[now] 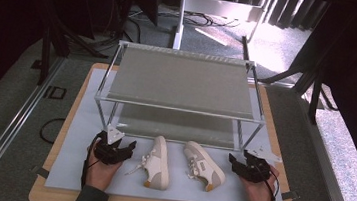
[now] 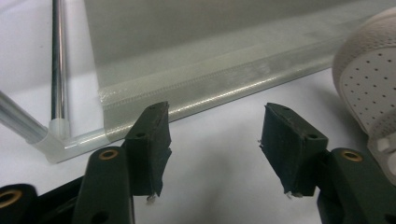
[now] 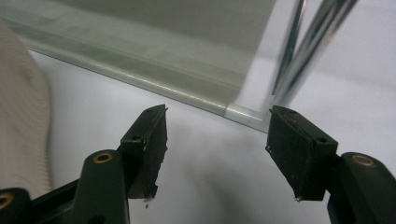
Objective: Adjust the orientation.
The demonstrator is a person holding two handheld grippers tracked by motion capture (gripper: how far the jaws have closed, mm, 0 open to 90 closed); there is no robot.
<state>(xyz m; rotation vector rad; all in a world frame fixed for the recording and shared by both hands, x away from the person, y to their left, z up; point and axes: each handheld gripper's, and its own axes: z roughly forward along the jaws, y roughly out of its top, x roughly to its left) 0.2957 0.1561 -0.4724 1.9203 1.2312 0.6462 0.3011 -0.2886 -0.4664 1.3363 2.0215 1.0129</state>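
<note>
Flanking a sneaker pair, both grippers empty

Resting on the white mat (image 1: 73, 170), left gripper (image 1: 131, 148) sits at 9 o'clock of the left sneaker (image 1: 158, 163), jaws spread, nothing between them. Right gripper (image 1: 231, 161) at 3 o'clock of the right sneaker (image 1: 205, 166), jaws also spread and empty. Sneakers lie side by side, apart, toes toward 12 o'clock, just in front of the two-tier shoe rack (image 1: 183, 81). Left gripper view: perforated sneaker toe at 2 o'clock of the jaws, not touching.

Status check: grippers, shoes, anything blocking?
Left gripper open, empty. Right gripper open, empty. Two shoes between them, untouched. Rack behind; nothing blocking.
</note>
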